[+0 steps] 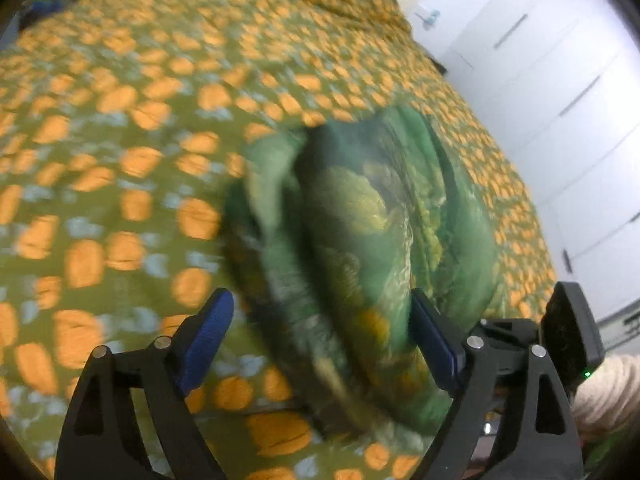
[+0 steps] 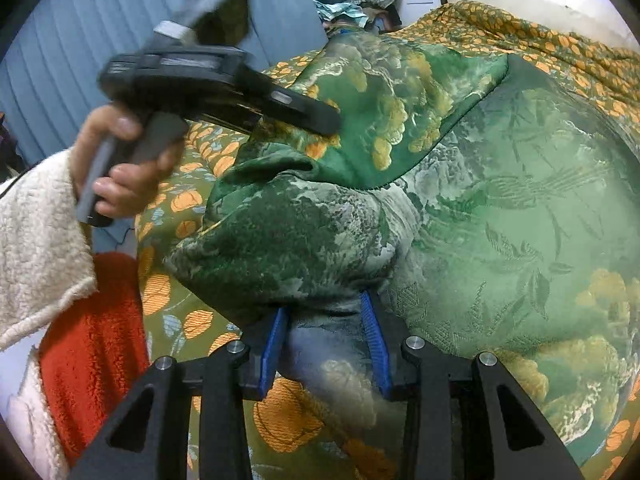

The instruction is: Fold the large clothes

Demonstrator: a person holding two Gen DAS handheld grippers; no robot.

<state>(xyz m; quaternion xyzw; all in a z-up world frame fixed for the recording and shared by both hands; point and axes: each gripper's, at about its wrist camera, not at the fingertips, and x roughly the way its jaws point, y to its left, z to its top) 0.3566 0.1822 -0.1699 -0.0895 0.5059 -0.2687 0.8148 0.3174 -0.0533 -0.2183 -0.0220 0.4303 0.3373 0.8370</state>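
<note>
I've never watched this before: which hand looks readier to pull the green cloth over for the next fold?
Probably the right. The right gripper is clamped on a bunch of the green garment, while the left gripper stands wide open with cloth loose between its fingers.

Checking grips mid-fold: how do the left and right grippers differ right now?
The left gripper stands wide open, its pads off the green garment; the right gripper is pinched on a bunched fold of it. The left looks blurred, the right sharp. Both have blue pads and point down at the bed.
</note>
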